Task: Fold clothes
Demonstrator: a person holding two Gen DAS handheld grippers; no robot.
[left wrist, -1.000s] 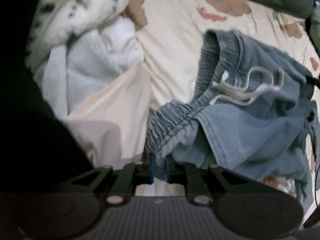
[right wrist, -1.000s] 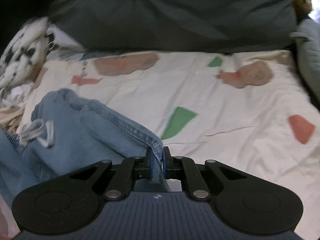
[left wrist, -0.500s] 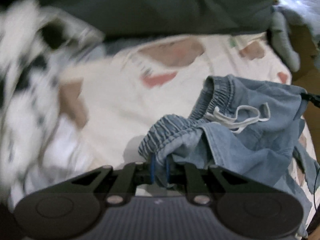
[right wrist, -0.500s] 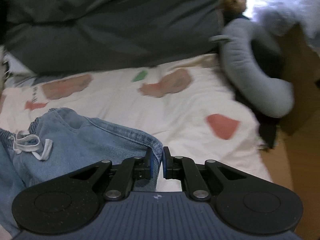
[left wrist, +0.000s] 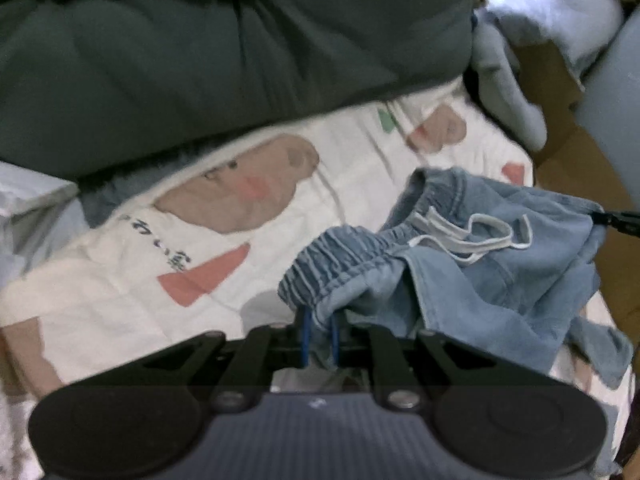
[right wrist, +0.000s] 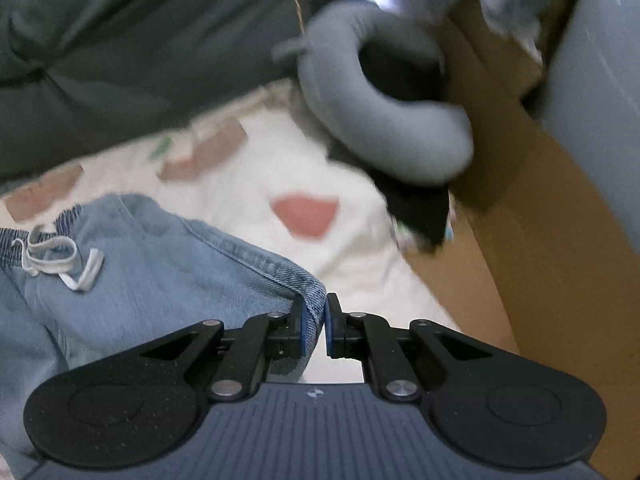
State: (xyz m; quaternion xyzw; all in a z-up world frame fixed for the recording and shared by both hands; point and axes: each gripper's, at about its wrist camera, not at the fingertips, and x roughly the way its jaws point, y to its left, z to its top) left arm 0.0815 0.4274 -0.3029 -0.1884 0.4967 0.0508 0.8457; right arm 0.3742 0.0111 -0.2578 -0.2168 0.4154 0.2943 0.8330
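Light blue denim shorts [left wrist: 500, 280] with an elastic waistband and a white drawstring [left wrist: 472, 232] hang bunched above the patterned bedsheet [left wrist: 120, 292]. My left gripper [left wrist: 319, 334] is shut on the gathered waistband. My right gripper [right wrist: 314, 324] is shut on the hemmed edge of the shorts [right wrist: 160, 276], which spread to its left with the drawstring [right wrist: 60, 260] showing. The right gripper's tip also shows at the far right of the left wrist view [left wrist: 616, 220], holding the cloth taut.
A dark green duvet [left wrist: 224, 52] lies across the back of the bed. A grey neck pillow [right wrist: 384, 104] and a cardboard box [right wrist: 520, 216] sit at the bed's right edge. White fluffy fabric [left wrist: 552, 4] lies beyond the box.
Both grippers have carried the shorts to the right across the bed. The pile of white and spotted clothes has left the left view; the box and neck pillow are now close.
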